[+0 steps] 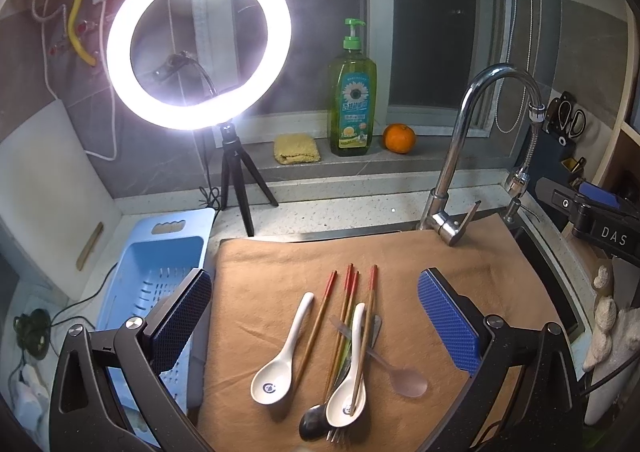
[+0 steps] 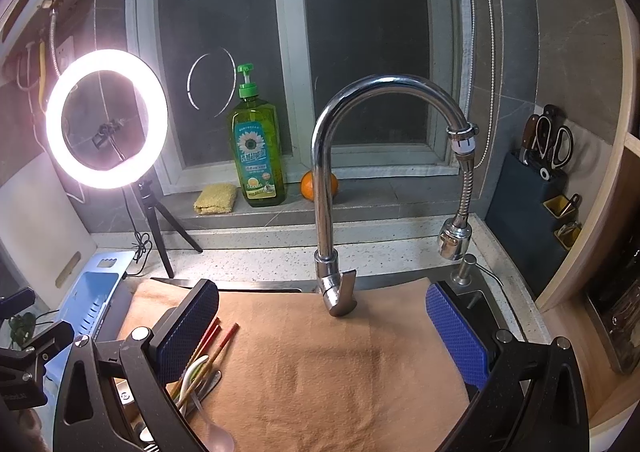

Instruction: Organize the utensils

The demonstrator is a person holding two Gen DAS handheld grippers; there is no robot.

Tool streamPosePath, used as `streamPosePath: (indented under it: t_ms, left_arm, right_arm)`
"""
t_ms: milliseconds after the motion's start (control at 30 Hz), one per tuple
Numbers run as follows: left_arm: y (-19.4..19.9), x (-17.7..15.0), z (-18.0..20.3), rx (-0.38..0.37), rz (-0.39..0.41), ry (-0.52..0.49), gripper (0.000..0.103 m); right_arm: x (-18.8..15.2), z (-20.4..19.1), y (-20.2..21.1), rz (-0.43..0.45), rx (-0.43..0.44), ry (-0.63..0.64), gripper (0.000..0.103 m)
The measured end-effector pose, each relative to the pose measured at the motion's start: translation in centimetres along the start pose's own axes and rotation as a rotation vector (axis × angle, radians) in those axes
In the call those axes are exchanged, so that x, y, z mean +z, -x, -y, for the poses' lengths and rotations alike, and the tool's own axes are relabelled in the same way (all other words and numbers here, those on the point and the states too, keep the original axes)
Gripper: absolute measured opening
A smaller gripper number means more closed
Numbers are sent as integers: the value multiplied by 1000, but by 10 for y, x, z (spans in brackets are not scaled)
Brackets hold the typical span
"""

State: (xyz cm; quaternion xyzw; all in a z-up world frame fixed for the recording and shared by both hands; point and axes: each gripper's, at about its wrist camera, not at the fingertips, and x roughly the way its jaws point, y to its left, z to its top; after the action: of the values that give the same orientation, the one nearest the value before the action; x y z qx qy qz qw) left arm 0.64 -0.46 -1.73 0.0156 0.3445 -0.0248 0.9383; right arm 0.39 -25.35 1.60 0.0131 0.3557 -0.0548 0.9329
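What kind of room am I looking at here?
Most likely a home kitchen, at the sink. A chrome faucet curves over a tan towel, a bottle of dish soap stands on the windowsill, and spoons and chopsticks lie on the towel.

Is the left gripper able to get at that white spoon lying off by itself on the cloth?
Probably yes. The left gripper is open above the cloth, and the lone white spoon lies between its fingers with nothing on top. A chopstick lies close along its right side.
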Motion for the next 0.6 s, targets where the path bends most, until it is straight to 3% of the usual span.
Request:
streamPosePath:
  t_ms: [400,600]
  left_arm:
    - [-5,-8,-30,47,-25,22,102]
    - [-13,-23,-62,96,-75,57,97]
  right_arm:
    - [-4,-15,-12,-18,48,2,103]
    - [-9,-28,-32,-82,137,-6,103]
